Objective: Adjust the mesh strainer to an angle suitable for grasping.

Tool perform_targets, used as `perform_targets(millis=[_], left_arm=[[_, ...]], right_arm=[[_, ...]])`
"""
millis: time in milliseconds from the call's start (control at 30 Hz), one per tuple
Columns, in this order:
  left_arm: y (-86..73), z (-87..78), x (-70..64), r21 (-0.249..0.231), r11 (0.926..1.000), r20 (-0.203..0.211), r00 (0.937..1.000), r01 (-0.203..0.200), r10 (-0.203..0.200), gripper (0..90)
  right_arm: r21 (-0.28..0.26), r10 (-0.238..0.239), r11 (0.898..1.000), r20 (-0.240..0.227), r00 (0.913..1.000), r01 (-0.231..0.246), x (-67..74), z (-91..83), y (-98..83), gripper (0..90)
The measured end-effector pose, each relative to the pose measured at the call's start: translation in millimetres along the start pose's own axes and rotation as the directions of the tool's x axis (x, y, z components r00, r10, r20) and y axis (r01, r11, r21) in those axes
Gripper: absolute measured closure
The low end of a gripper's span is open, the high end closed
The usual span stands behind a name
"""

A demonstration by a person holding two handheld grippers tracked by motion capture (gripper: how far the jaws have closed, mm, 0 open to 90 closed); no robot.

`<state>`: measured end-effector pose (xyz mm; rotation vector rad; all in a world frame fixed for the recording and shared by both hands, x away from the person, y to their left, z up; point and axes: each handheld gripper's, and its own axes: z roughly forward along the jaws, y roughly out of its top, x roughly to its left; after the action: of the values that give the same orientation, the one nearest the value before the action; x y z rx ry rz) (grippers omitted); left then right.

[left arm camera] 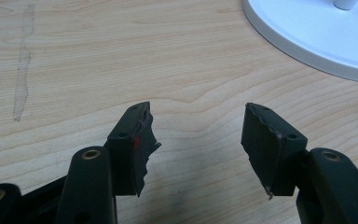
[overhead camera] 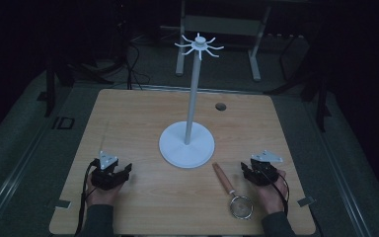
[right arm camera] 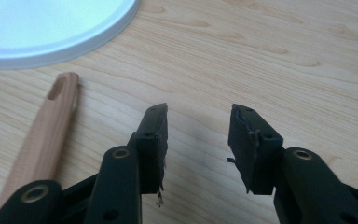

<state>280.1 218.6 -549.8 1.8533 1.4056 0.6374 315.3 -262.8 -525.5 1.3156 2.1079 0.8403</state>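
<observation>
Right gripper view, strainer handle [right arm camera: 44,135] cut off, mesh unseen

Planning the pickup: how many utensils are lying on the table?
1: a small wooden-handled wire-mesh strainer, flat beside the right tongs, in front of the white round-based hook stand.

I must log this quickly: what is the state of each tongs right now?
Left tongs: open, holding nothing, above the bare table.
Right tongs: open, holding nothing; the wooden handle lies beside them.
</observation>
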Motion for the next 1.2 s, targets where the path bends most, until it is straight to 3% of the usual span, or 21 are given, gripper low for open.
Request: perform_targets(millis=[200, 567, 1200], left_arm=[[-0.4, 2.9, -2.7, 0.01, 0.9996, 0.006, 0.9997, -0.024, 0.024, 43.4], [-0.7, 6.6, -0.9, 0.019, 0.9996, -0.003, 0.9997, -0.023, 0.023, 43.2], [-0.5, 7.5, -0.2, 0.023, 0.9992, -0.015, 0.9993, -0.034, 0.034, 42.5]], right_arm=[[0.005, 0.019, 1.0, -0.029, 0.9994, -0.019, -0.3, -8.2, 6.1, 55.4], [0.035, 0.014, 0.999, -0.066, 0.9978, -0.011, 2.8, -18.0, 17.5, 53.3], [0.122, -0.042, 0.991, -0.153, 0.9873, 0.061, 20.7, -16.0, 21.5, 48.8]])
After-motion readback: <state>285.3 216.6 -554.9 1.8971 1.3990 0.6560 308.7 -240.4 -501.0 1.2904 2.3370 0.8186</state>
